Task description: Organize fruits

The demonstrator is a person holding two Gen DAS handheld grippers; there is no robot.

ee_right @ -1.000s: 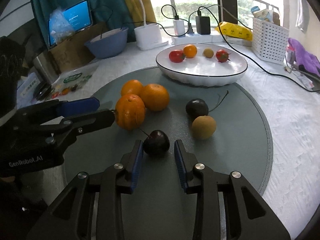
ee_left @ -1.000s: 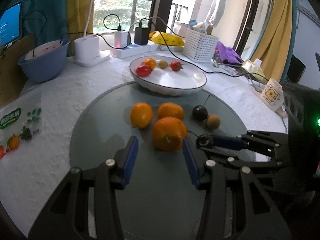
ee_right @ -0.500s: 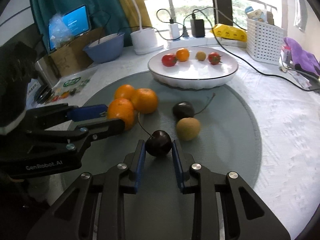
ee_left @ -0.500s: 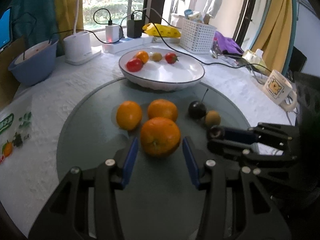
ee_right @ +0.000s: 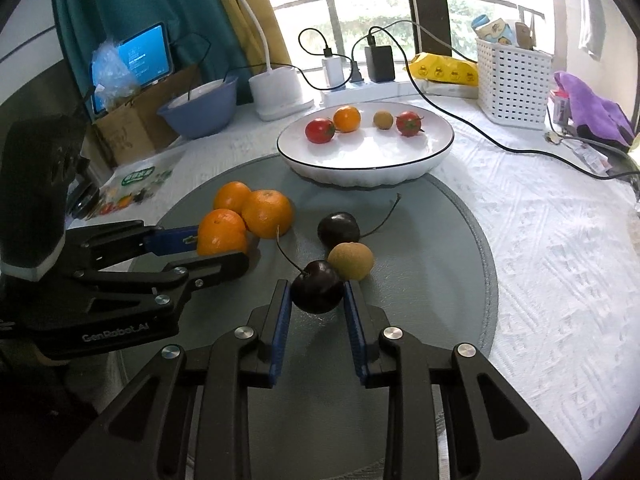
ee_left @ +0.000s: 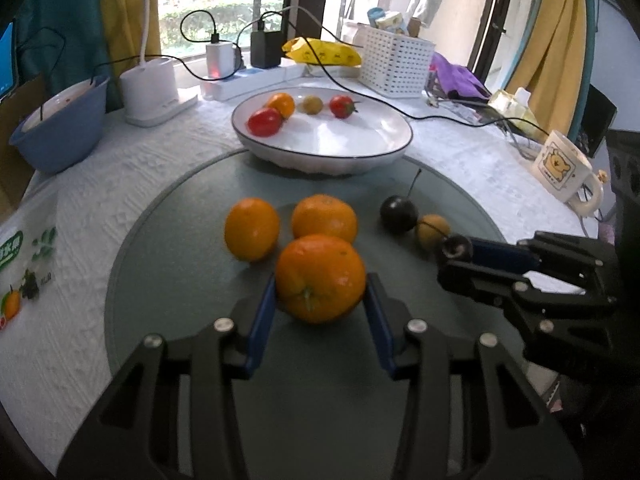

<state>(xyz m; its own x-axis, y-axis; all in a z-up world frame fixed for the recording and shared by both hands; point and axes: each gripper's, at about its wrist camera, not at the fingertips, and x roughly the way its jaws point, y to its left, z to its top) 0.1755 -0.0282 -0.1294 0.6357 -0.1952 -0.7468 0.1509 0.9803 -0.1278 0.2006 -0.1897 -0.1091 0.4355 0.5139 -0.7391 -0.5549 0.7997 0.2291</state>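
Note:
On the round grey mat my left gripper is closing on the nearest big orange; both blue pads touch its sides. Two more oranges lie just behind it. My right gripper is shut on a dark cherry with a long stem. Beside it on the mat rest a second dark cherry and a small brown fruit. Beyond the mat, the white plate holds two red tomatoes, a small orange and a small brown fruit.
At the table's far edge are a blue bowl, a white lamp base, a power strip with chargers and a white basket. A mug stands right. A black cable trails past the plate.
The right jaws have closed from loosely around the cherry to gripping it. The left jaws have narrowed until their pads meet the orange. Both views have edged closer to the fruit.

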